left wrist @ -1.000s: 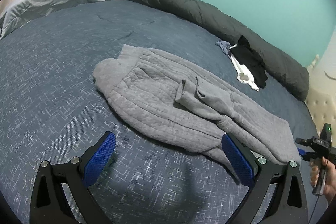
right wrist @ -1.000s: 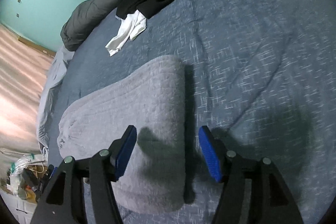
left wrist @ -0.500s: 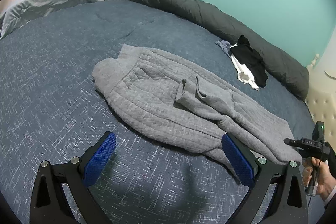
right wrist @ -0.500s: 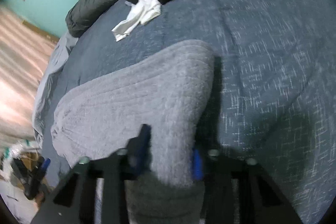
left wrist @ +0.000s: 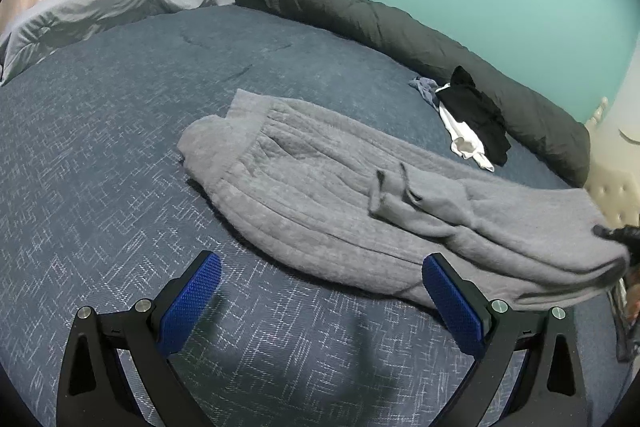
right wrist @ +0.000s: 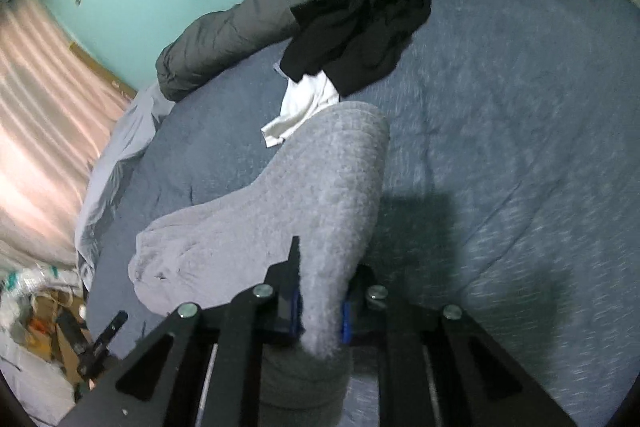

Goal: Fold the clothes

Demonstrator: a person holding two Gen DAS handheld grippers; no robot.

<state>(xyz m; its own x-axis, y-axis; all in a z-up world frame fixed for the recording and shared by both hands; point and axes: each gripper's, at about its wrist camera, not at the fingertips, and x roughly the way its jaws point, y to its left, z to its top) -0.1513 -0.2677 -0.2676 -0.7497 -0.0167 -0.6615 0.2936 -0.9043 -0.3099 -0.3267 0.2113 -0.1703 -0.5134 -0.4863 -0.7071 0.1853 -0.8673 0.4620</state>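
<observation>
The gray sweatpants (left wrist: 328, 195) lie spread on the blue bed (left wrist: 100, 167). The right tool (right wrist: 320, 311) is closing on one leg end, cloth between its pads. The left tool (left wrist: 320, 303) stands wide and empty. Lift slowly, carry that end straight toward the waistband.

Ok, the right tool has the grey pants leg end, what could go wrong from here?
1. The right tool is closing on one bunched end of the grey quilted sweatpants; thick fabric may slip out.
2. The open left tool pins nothing, so the garment may drag across the blue bedspread.
</observation>
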